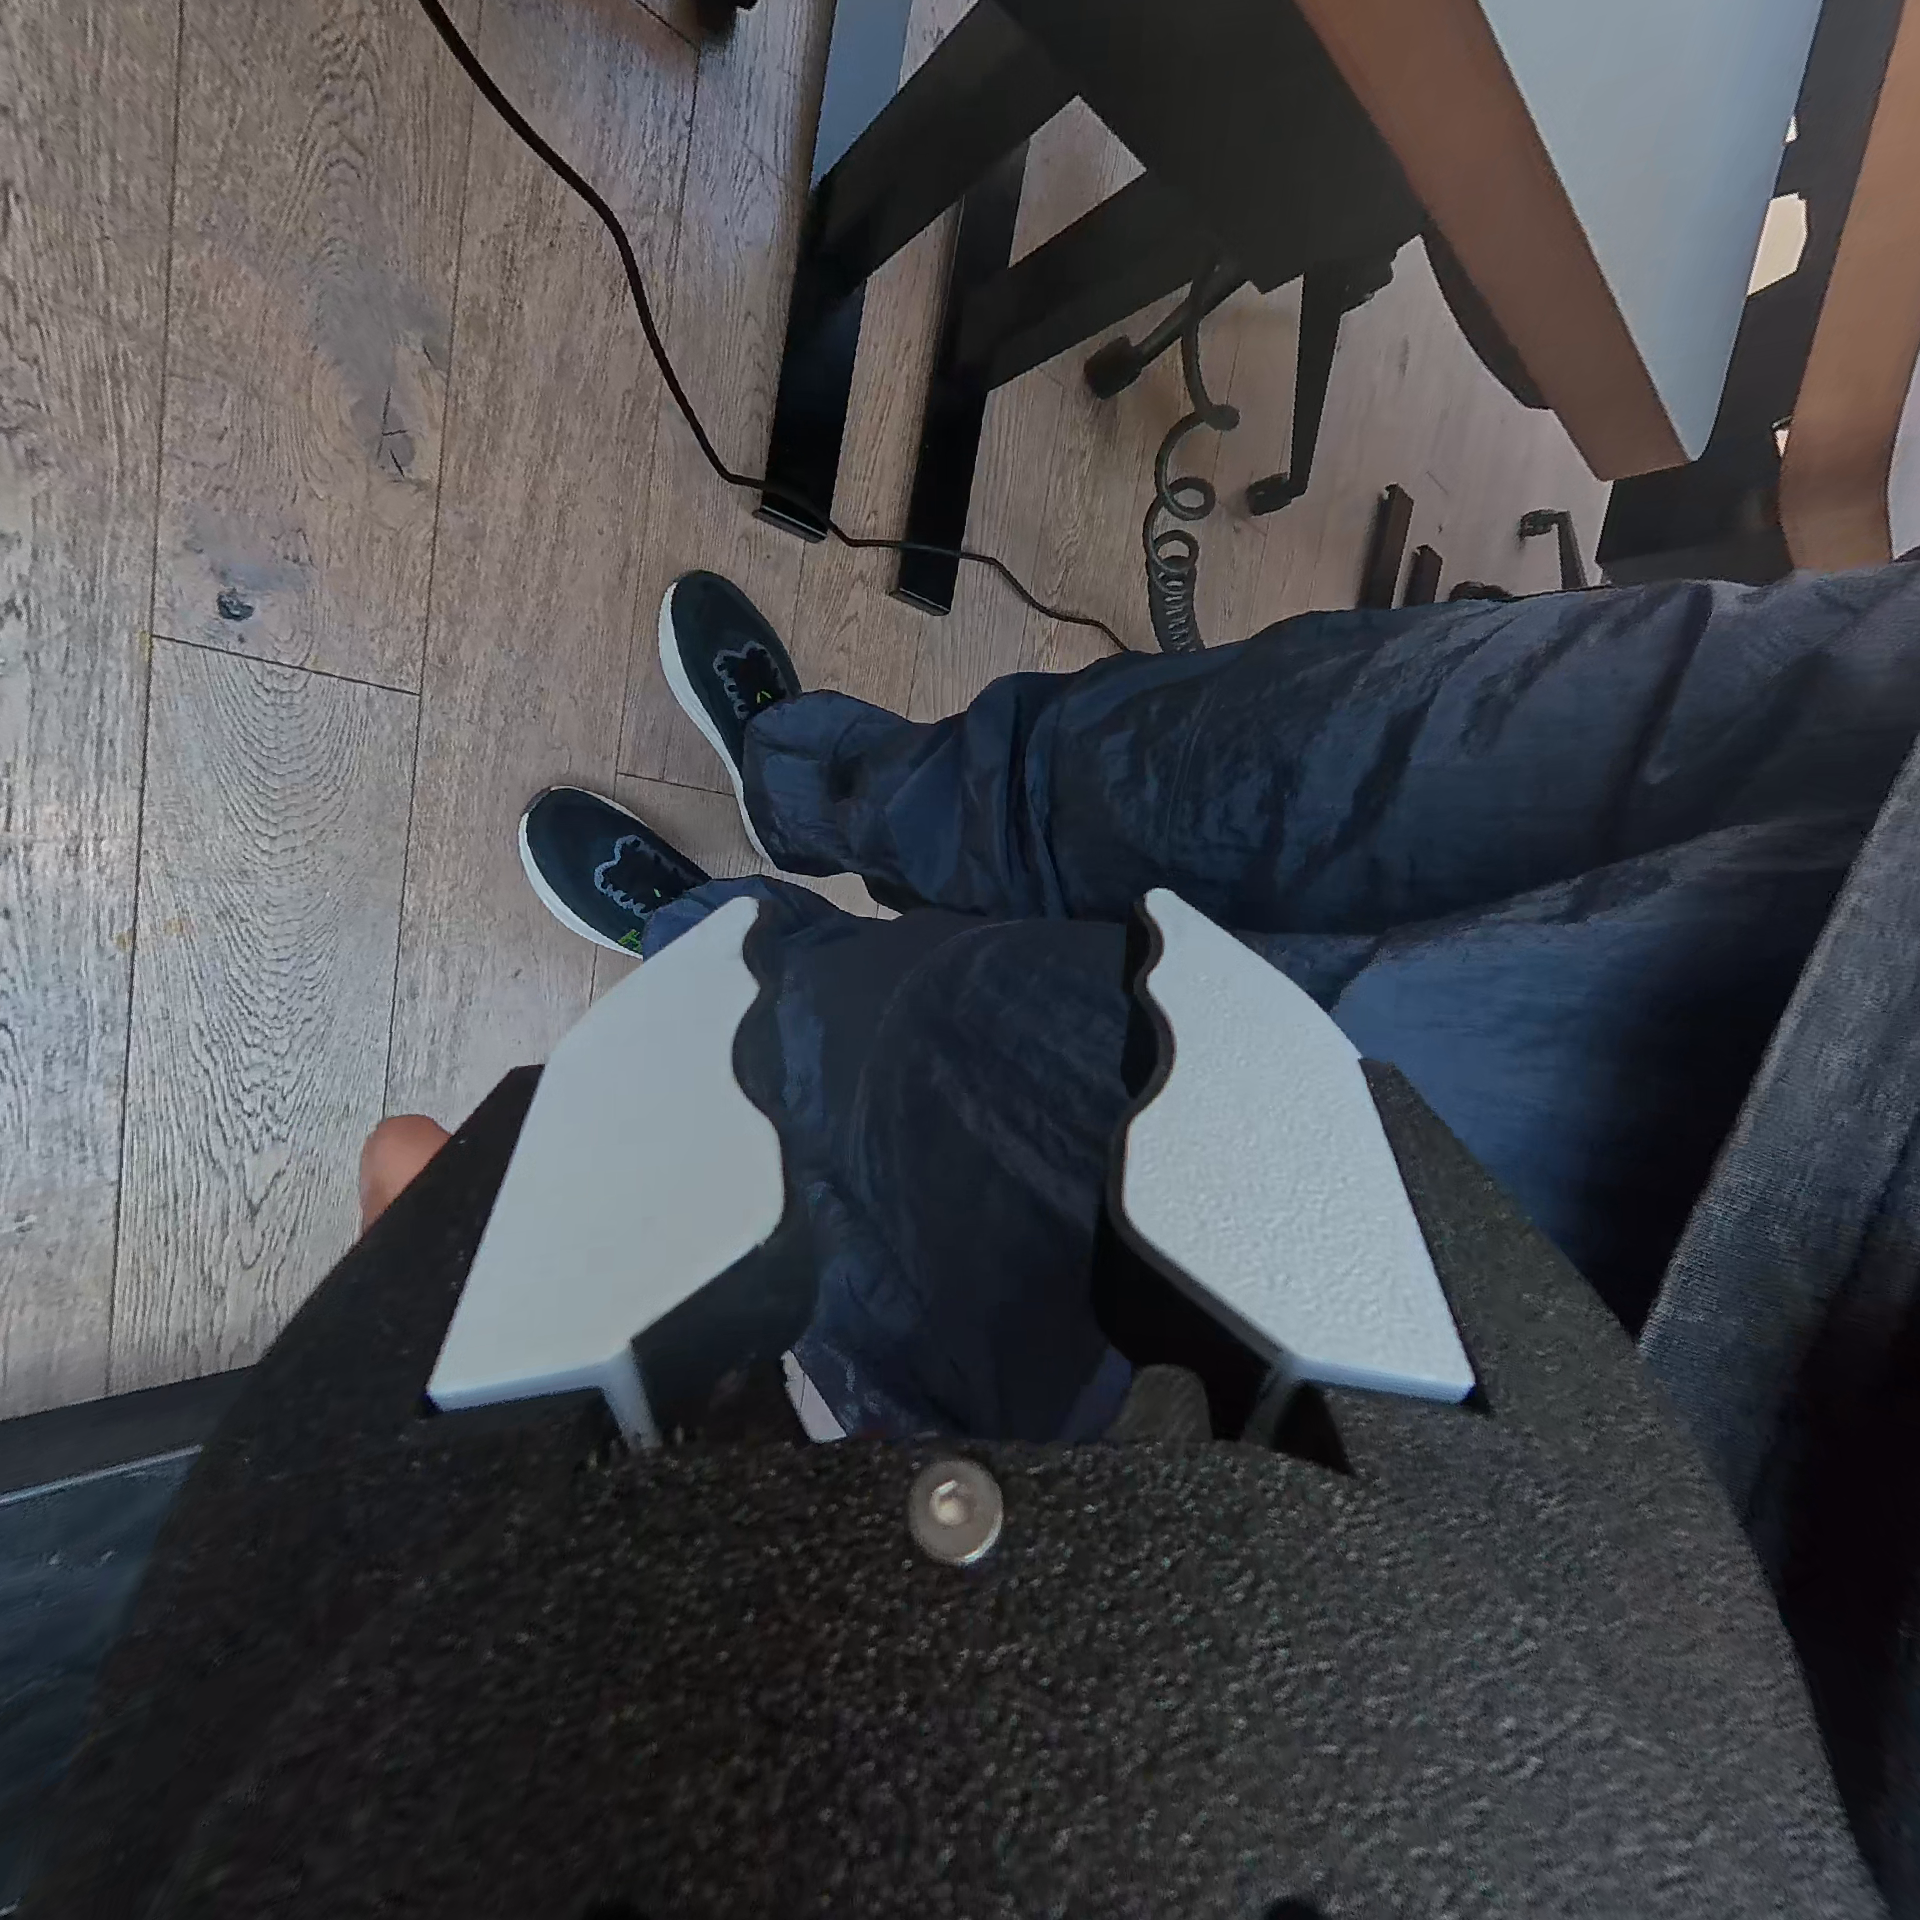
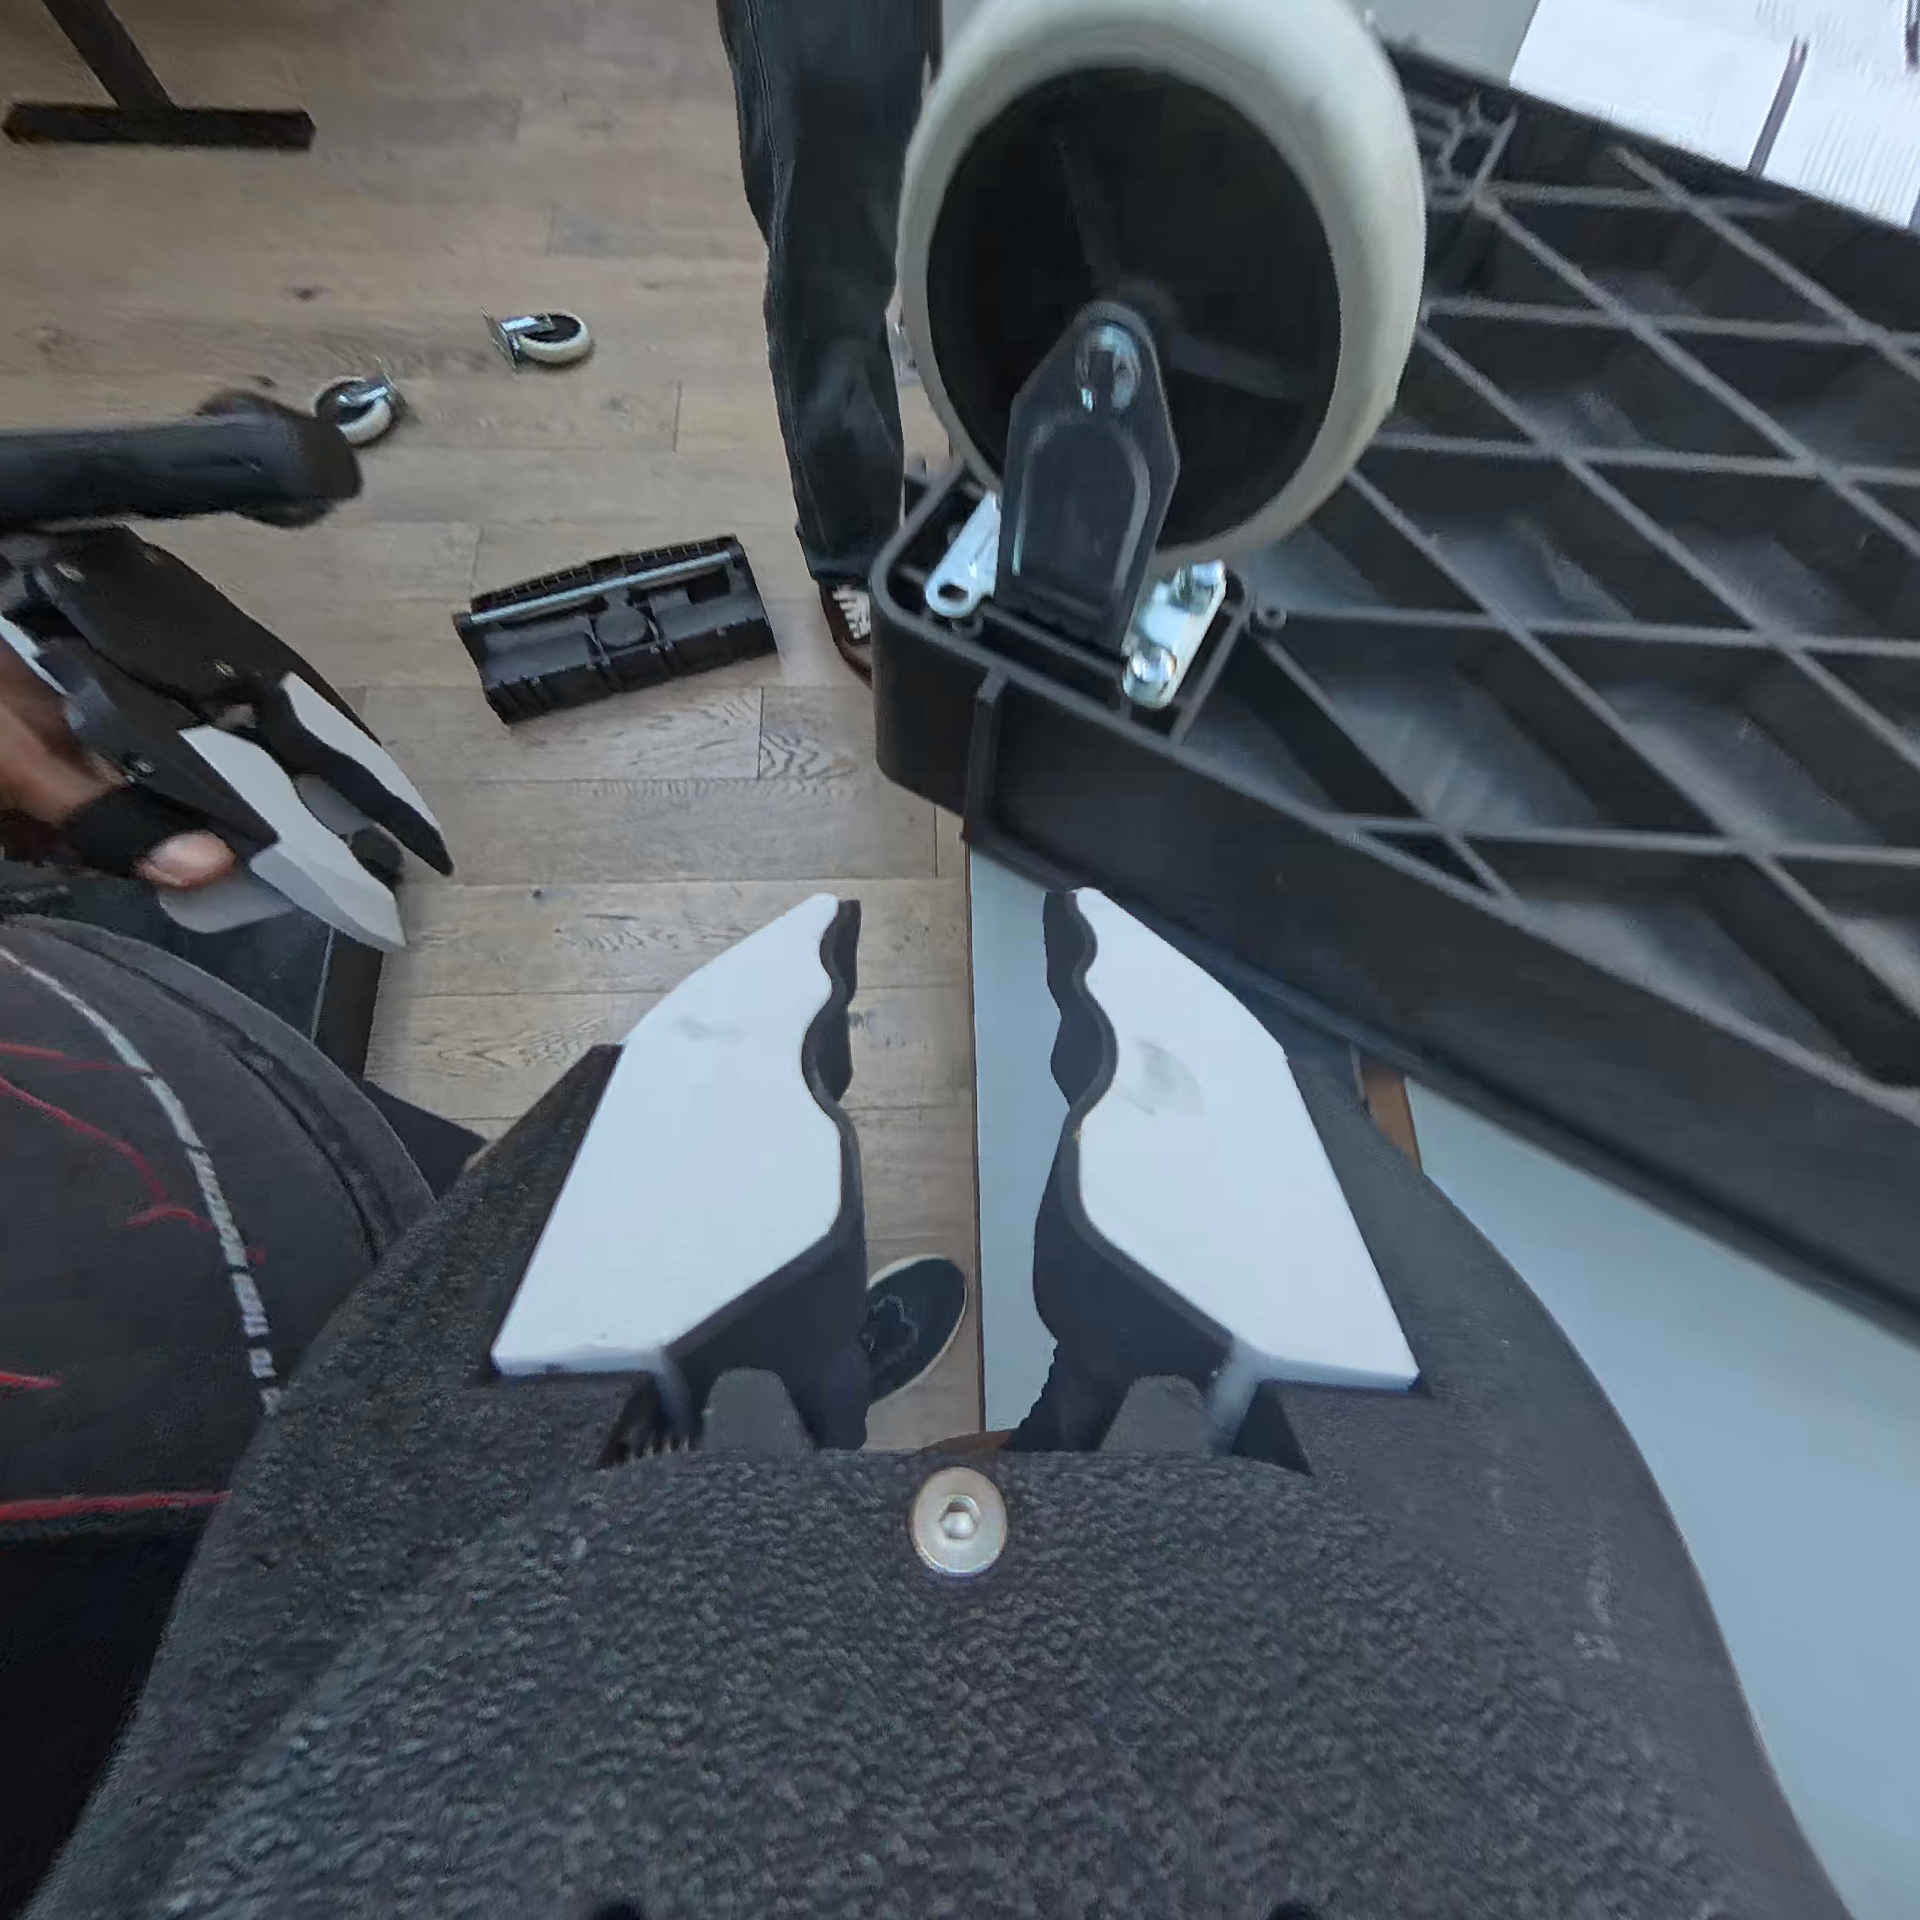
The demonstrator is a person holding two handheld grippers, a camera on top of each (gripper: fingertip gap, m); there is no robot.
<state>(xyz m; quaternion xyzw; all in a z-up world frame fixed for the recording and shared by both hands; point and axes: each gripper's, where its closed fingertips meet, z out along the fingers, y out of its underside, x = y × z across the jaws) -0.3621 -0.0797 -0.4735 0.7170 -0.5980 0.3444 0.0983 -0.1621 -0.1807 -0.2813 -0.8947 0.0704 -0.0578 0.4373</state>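
Observation:
My left gripper (image 1: 951, 914) is open and empty, pointing down over a person's legs in dark blue trousers (image 1: 1299, 769) and black shoes (image 1: 727, 655). It also shows at the left of the right wrist view (image 2: 416, 894), held by a hand. My right gripper (image 2: 951, 909) is open and empty, just below the corner of an upturned black ribbed plastic platform (image 2: 1558, 727) that lies on a white table (image 2: 1714, 1403). A large grey caster wheel (image 2: 1153, 260) stands bolted to that corner by a metal plate (image 2: 1174, 634).
On the wooden floor (image 2: 623, 831) lie two small loose casters (image 2: 545, 338) (image 2: 358, 405) and a black plastic part (image 2: 618, 629). A person's dark trouser leg (image 2: 831, 312) stands behind the platform. Black table legs (image 1: 821, 343), a cable (image 1: 644, 301) and a coiled cord (image 1: 1179, 520) lie under a desk. About 30 cm separates my left fingertips from my right. The large grey caster wheel (image 2: 1153, 260) lies some 15 cm from my right tips, 35 cm from my left tips. My left tips are about 30 cm from the metal plate (image 2: 1174, 634), my right tips only 20 cm.

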